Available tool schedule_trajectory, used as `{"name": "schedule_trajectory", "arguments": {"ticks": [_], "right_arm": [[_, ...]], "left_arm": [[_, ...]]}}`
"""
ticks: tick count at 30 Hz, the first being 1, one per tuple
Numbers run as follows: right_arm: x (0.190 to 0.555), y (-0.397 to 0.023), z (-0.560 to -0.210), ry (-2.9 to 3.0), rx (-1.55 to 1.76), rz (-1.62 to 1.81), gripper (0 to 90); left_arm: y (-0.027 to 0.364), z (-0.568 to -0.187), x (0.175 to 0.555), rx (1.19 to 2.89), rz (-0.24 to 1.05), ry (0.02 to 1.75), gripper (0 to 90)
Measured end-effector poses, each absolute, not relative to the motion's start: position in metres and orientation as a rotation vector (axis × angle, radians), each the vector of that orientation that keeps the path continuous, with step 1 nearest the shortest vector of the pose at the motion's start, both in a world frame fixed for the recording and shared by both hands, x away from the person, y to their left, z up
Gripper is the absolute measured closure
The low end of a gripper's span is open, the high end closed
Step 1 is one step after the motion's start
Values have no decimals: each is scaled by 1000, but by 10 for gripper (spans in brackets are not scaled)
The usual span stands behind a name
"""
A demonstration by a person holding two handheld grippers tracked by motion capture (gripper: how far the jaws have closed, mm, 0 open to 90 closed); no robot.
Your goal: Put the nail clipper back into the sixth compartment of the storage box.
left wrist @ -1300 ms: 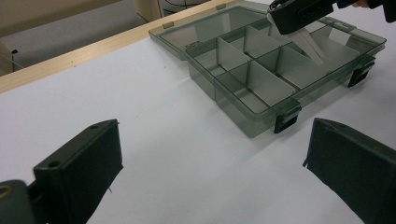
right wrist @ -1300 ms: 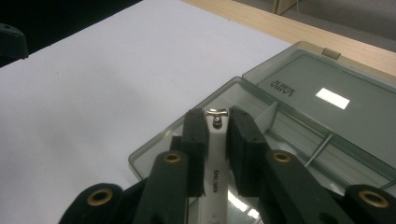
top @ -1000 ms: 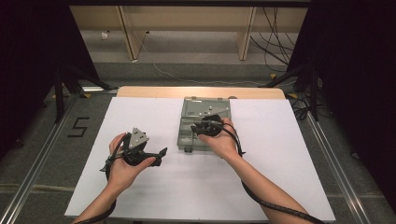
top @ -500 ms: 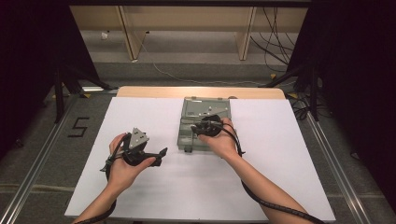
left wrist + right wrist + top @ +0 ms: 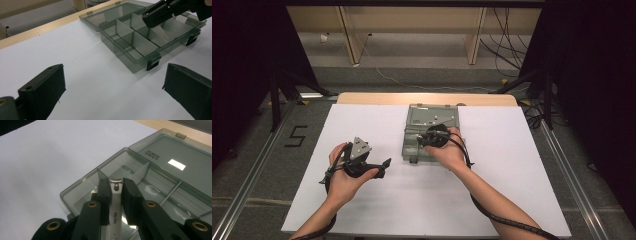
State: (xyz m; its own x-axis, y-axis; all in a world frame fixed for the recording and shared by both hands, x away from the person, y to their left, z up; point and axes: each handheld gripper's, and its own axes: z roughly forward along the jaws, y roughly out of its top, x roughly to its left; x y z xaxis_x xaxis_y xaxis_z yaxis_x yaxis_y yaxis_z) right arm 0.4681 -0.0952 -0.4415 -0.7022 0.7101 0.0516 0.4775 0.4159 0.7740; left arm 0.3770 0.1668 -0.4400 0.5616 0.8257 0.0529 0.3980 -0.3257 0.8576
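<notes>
A smoky see-through compartment box (image 5: 412,150) lies open mid-table, its lid (image 5: 432,116) folded flat at the far side. Over its near left compartments my right gripper (image 5: 426,139) is shut on a white nail clipper (image 5: 115,205), whose metal tip pokes out between the pads above a compartment. The right gripper view has the box wall (image 5: 80,187) and lid (image 5: 175,157) just below the right gripper (image 5: 115,185). My left gripper (image 5: 383,167) rests left of the box, open and holding nothing. In the left gripper view the left gripper (image 5: 113,75) faces the box (image 5: 130,66) and the right gripper (image 5: 156,16).
A white sheet (image 5: 362,125) covers the table, with a wooden edge (image 5: 377,97) at the far side. Metal rails (image 5: 257,170) run along both sides. Black stands (image 5: 277,85) and cables (image 5: 507,30) are on the floor beyond.
</notes>
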Motion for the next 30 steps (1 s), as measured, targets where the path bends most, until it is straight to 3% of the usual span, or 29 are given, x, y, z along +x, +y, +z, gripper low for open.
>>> {"name": "schedule_trajectory", "arguments": {"ticks": [30], "right_arm": [[467,-89,-454,2452,1039,1042,774]], "left_arm": [[165,-443,377,1939,617,987,34]]}}
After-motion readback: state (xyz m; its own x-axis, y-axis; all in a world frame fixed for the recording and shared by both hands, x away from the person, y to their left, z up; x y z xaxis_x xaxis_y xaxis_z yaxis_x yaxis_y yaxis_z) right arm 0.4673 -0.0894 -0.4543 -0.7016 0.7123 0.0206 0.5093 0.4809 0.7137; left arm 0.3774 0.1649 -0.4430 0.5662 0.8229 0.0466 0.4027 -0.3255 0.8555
